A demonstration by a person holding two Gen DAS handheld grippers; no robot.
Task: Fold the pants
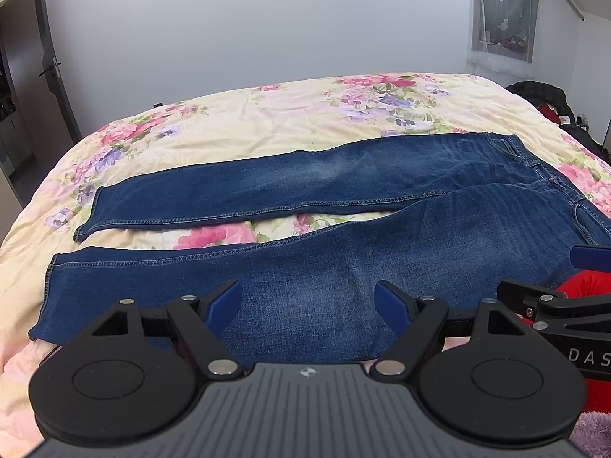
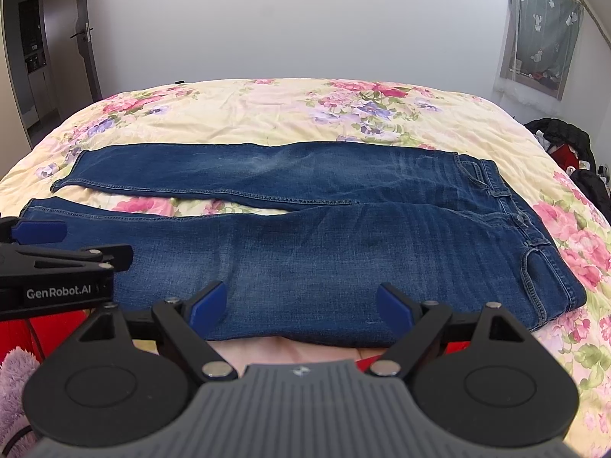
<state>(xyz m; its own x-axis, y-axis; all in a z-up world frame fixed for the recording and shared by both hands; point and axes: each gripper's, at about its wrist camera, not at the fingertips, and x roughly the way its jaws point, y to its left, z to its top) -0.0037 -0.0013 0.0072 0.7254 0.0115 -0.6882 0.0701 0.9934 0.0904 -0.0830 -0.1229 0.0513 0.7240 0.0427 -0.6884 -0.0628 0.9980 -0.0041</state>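
Observation:
Blue jeans lie flat on the bed, waist to the right, both legs stretched to the left with a narrow gap between them. They also show in the right wrist view. My left gripper is open and empty, hovering over the near leg. My right gripper is open and empty, over the near edge of the thigh part. The right gripper shows at the right edge of the left wrist view. The left gripper shows at the left edge of the right wrist view.
The bed has a floral cream quilt, also seen in the right wrist view. A dark jacket pile lies beyond the bed's right side. A door stands at the far left and a curtained window at the far right.

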